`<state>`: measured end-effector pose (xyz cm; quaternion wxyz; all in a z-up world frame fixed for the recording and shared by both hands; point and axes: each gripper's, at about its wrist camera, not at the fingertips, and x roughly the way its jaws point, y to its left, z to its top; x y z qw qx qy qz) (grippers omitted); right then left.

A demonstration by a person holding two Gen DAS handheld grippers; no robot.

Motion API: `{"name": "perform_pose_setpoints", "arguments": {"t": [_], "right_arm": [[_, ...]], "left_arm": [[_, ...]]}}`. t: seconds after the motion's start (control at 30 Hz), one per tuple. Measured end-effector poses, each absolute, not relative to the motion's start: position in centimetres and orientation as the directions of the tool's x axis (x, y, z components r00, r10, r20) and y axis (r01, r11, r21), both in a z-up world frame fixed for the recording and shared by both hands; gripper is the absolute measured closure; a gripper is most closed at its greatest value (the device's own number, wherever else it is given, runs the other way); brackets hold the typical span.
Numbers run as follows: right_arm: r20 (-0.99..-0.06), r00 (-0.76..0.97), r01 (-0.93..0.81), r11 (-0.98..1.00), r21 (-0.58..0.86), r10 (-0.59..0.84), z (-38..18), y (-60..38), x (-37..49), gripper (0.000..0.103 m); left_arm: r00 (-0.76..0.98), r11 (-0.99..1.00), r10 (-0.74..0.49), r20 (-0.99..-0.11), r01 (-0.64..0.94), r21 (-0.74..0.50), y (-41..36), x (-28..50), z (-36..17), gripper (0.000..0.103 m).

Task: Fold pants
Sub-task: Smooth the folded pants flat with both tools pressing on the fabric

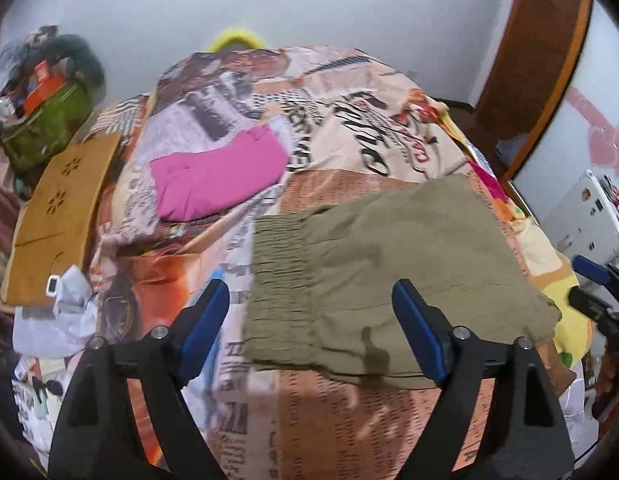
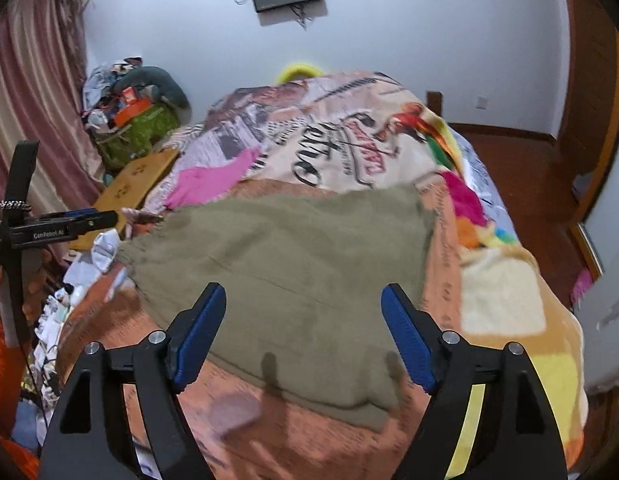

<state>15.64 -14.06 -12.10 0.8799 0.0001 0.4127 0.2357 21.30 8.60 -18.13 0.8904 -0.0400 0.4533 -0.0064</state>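
Reading "GenRobot.AI" on left gripper (image 2: 109, 216); olive pants (image 2: 285, 264) folded on bedspread (image 2: 501, 304).

"GenRobot.AI": white lettering on the left gripper (image 2: 105, 216) body. Bedspread (image 2: 349, 152) print: script lettering, illegible.

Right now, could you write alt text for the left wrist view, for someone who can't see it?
Folded olive-green pants lie on a bed covered by a printed blanket, just beyond the open, empty left gripper. A folded pink garment lies farther back on the left, and the right gripper peeks in at the right edge.
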Motion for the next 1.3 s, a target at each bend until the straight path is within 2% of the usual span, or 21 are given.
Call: {"name": "perform_pose_setpoints", "arguments": {"t": [0.13, 0.43, 0.5, 0.57, 0.77, 1.3], "right_arm": [[-0.750, 0.482, -0.455, 0.861, 0.227, 0.453, -13.8, -11.4, 16.9, 0.024], [-0.844, 0.310, -0.472, 0.841, 0.264, 0.438, -18.9, -9.1, 18.7, 0.024], [-0.850, 0.304, -0.484, 0.838, 0.252, 0.430, -19.2, -9.0, 18.4, 0.024], [-0.853, 0.310, -0.499, 0.836, 0.230, 0.420, -19.1, -9.0, 18.0, 0.021], [-0.862, 0.326, -0.485, 0.851, 0.199, 0.387, -18.9, -10.7, 17.8, 0.019], [-0.871, 0.366, -0.287, 0.930, 0.228, 0.327, -19.5, -18.4, 16.6, 0.013]], "left_arm": [[0.552, 0.997, -0.077, -0.831, 0.026, -0.076, 6.6, 22.3, -19.4, 0.017], [0.440, 0.997, -0.041, -0.897, 0.077, -0.008, 4.6, 23.6, -24.5, 0.017], [0.443, 0.998, -0.029, -0.896, 0.069, 0.002, 4.8, 23.5, -25.1, 0.009], [0.453, 0.998, -0.013, -0.891, 0.067, 0.020, 4.9, 23.1, -25.2, 0.007], [0.460, 0.997, 0.018, -0.888, 0.063, 0.052, 5.9, 22.2, -24.9, 0.006], [0.442, 0.999, 0.026, -0.896, -0.036, 0.011, 8.9, 20.8, -25.1, 0.004]]}}
